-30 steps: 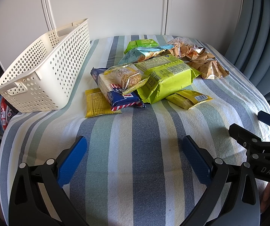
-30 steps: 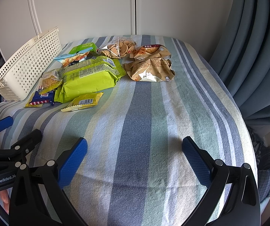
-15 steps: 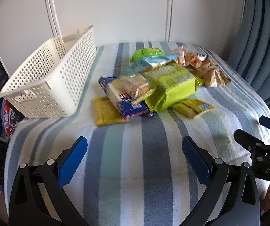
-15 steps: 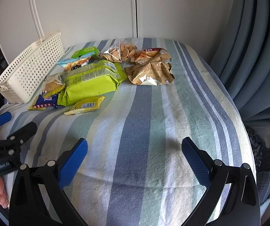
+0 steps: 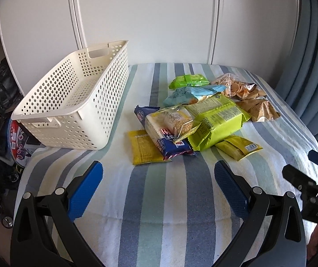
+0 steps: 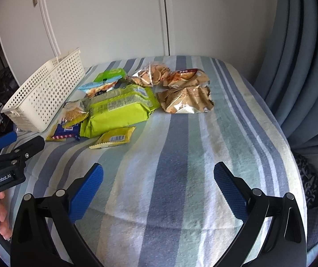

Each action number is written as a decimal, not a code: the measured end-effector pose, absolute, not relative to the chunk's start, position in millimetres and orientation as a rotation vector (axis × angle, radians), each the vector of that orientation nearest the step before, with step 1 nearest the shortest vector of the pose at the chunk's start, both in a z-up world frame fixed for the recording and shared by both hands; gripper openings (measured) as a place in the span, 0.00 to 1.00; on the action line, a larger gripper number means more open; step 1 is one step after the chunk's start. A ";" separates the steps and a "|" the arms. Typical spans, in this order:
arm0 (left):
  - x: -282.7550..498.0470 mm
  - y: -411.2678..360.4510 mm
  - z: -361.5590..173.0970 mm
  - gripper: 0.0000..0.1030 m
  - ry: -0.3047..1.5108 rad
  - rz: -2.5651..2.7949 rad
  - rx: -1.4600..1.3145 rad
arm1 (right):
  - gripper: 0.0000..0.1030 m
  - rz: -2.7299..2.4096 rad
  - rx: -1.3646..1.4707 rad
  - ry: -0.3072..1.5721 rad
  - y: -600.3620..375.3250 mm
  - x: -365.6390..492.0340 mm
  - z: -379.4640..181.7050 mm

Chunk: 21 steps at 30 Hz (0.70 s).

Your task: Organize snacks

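While both pairs of blue pads stand spread wide with nothing between them, the work looks to be at its very start: no packet is picked up and the white basket (image 5: 70, 102) lies bare inside. The left gripper (image 5: 158, 181) hangs over bare striped cloth (image 5: 181, 200), its left pad (image 5: 85, 188) and right pad (image 5: 230, 189) well apart from any snack. The right gripper (image 6: 158, 181) is equally wide and hangs over bare cloth too.

Outward from the left gripper, the heap of snacks lies ahead at about twelve to one o'clock. Nearest, at twelve, is the flat yellow packet (image 5: 145, 148), partly under the blue biscuit pack (image 5: 165, 136), which carries a clear crinkled bag (image 5: 176, 120). At one o'clock sit the large lime bag (image 5: 216, 122) and a small yellow sachet (image 5: 239, 146). Beyond them are a pale blue bag (image 5: 190, 93), a green packet (image 5: 187, 80), a clear bag of round crackers (image 5: 234, 86) and a tan bag (image 5: 259, 110). The basket stands at ten to eleven o'clock, just beside the heap.

From the right gripper the heap lies at ten to twelve o'clock, the small sachet (image 6: 114, 139) nearest, the tan bag (image 6: 185, 100) at twelve.

I judge the next move calls for advancing the left gripper to the flat yellow packet or the blue pack, closing on an edge, then carrying it left into the basket.
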<state>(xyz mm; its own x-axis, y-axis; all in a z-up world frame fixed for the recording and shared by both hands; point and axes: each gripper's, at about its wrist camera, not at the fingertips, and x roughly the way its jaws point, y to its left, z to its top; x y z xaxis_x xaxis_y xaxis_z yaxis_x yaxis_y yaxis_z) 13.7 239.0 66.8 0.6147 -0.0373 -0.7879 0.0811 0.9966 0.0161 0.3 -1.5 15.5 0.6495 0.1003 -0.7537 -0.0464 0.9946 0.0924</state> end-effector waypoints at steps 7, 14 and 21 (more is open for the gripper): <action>12.7 238.3 65.2 0.98 0.908 -0.073 0.050 | 0.95 0.094 0.063 0.861 2.9 -0.8 13.1; 13.4 241.9 64.1 0.98 0.910 -0.067 0.042 | 0.95 0.104 0.058 0.860 7.6 0.3 14.6; 15.0 243.9 63.7 0.98 0.911 -0.067 0.038 | 0.95 0.105 0.051 0.854 9.6 3.5 17.3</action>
